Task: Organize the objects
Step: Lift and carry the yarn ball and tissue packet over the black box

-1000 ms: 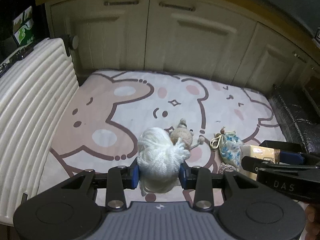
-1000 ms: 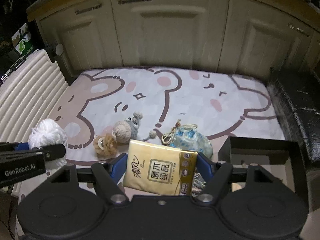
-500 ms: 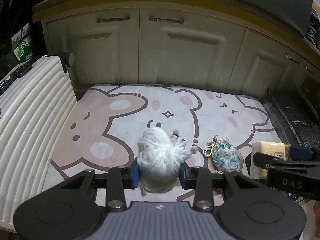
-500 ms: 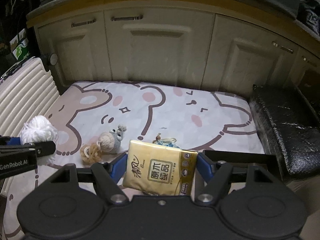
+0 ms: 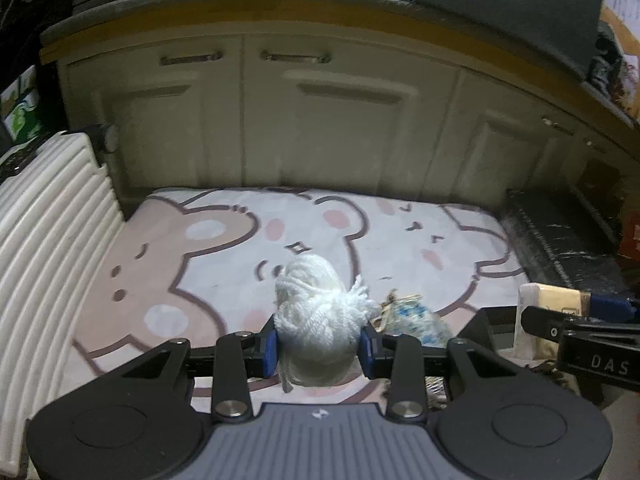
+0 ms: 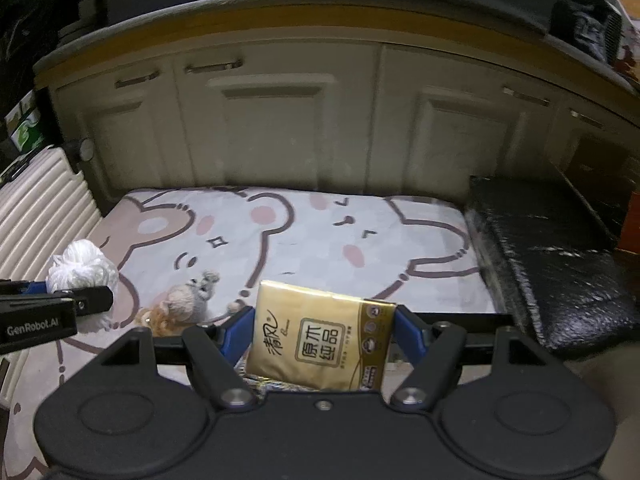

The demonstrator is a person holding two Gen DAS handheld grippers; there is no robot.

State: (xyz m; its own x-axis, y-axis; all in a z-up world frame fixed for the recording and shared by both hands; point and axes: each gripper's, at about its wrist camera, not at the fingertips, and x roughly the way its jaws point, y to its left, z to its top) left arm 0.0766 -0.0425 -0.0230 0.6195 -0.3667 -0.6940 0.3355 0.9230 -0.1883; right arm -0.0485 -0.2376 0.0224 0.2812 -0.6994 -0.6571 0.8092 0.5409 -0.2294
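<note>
My left gripper (image 5: 318,346) is shut on a white yarn ball (image 5: 316,316) and holds it above the bear-print mat (image 5: 224,256); it also shows in the right wrist view (image 6: 82,266). My right gripper (image 6: 324,332) is shut on a yellow tissue pack (image 6: 320,336), held above the mat's near right side; the pack shows in the left wrist view (image 5: 550,304). A blue floral pouch (image 5: 416,320) lies on the mat behind the yarn. A grey knitted mouse (image 6: 192,296) and a small tan crochet toy (image 6: 154,318) lie on the mat.
Cream cabinet doors (image 6: 280,120) stand behind the mat. A white ribbed suitcase (image 5: 44,232) lies along the left. A black wrapped block (image 6: 552,252) lies on the right. A black open box rim (image 5: 492,320) sits under the right gripper.
Both grippers have risen and pulled back from the mat with their objects still held. The toys and pouch look smaller and lower in view.
</note>
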